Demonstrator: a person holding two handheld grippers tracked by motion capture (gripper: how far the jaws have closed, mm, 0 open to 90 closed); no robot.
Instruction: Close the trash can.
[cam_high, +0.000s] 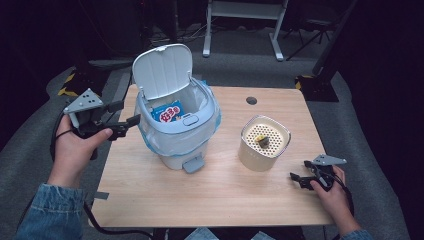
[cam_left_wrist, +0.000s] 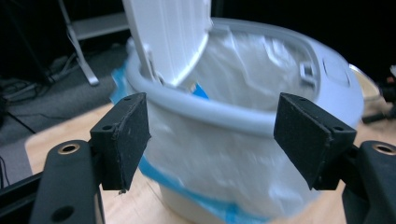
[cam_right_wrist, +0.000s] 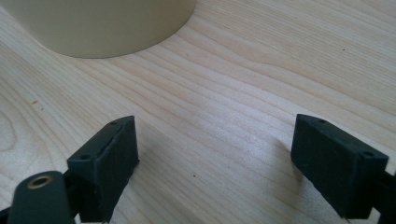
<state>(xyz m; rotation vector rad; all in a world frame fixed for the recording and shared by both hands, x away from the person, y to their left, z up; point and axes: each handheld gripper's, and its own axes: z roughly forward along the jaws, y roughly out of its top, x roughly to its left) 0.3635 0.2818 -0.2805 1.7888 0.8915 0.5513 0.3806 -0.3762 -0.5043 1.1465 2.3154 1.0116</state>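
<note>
A white pedal bin (cam_high: 175, 135) stands on the left half of the wooden table (cam_high: 215, 200), its lid (cam_high: 162, 70) tipped up and back. A clear liner with a blue edge hangs over its rim, and a blue packet (cam_high: 167, 112) lies inside. My left gripper (cam_high: 127, 114) hovers just left of the bin at rim height, open and empty. In the left gripper view the left gripper (cam_left_wrist: 212, 135) faces the bin's wall (cam_left_wrist: 243, 112) and raised lid (cam_left_wrist: 168, 32). My right gripper (cam_high: 299, 171) rests low at the table's front right, open. The right gripper (cam_right_wrist: 215, 158) has bare wood between its pads.
A cream perforated container (cam_high: 264, 145) with a small yellow and dark item inside stands right of the bin; its base (cam_right_wrist: 102, 23) lies just ahead of the right gripper. A cable hole (cam_high: 251, 100) is near the far edge. White desk legs (cam_high: 245, 20) stand beyond the table.
</note>
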